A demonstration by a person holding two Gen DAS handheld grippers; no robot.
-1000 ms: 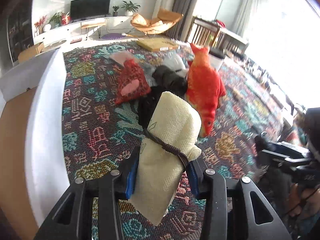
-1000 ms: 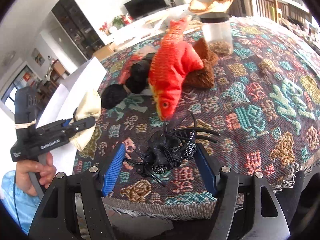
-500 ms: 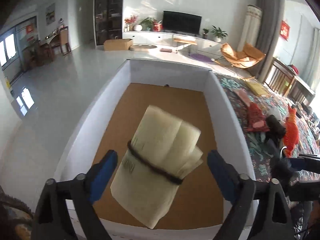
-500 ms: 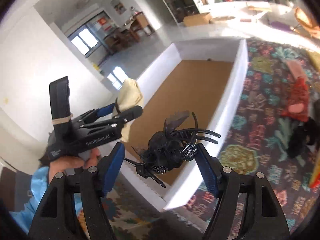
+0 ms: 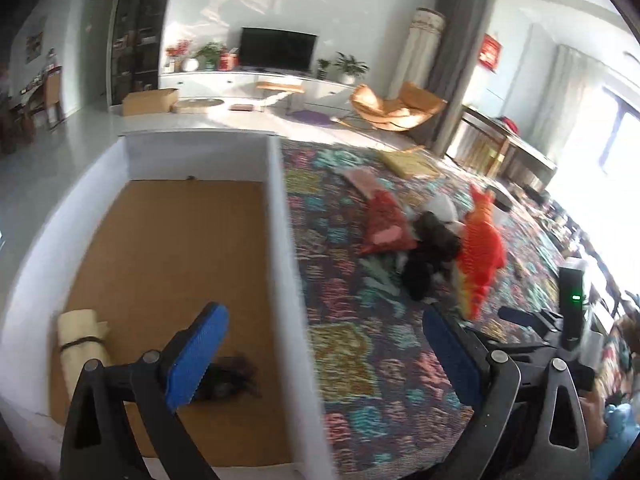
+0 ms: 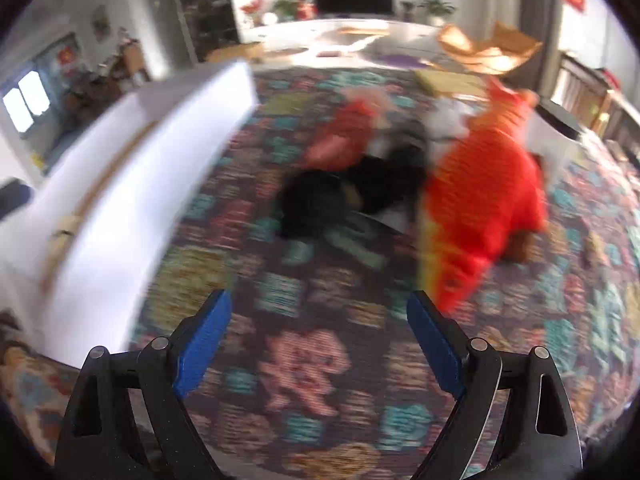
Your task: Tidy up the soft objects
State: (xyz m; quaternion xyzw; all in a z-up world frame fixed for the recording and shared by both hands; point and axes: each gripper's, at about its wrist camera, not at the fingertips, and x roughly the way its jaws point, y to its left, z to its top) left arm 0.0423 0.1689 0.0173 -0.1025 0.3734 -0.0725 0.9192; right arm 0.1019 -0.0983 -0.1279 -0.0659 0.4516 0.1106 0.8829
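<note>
The white box with a brown floor stands left of the patterned cloth. In it lie the rolled cream towel and the black hair clip. My left gripper is open and empty above the box's right wall. My right gripper is open and empty over the cloth, in a blurred view. On the cloth lie an orange plush fish, black soft items and a red pouch.
The box wall is at the left of the right wrist view. The patterned cloth covers the table. The right gripper's body shows at the right of the left wrist view. A yellow flat item lies at the far edge.
The left gripper dropped the cream towel into the box; the right gripper dropped the black hair clip there. Both now swing back to the right, toward the pile on the cloth.
</note>
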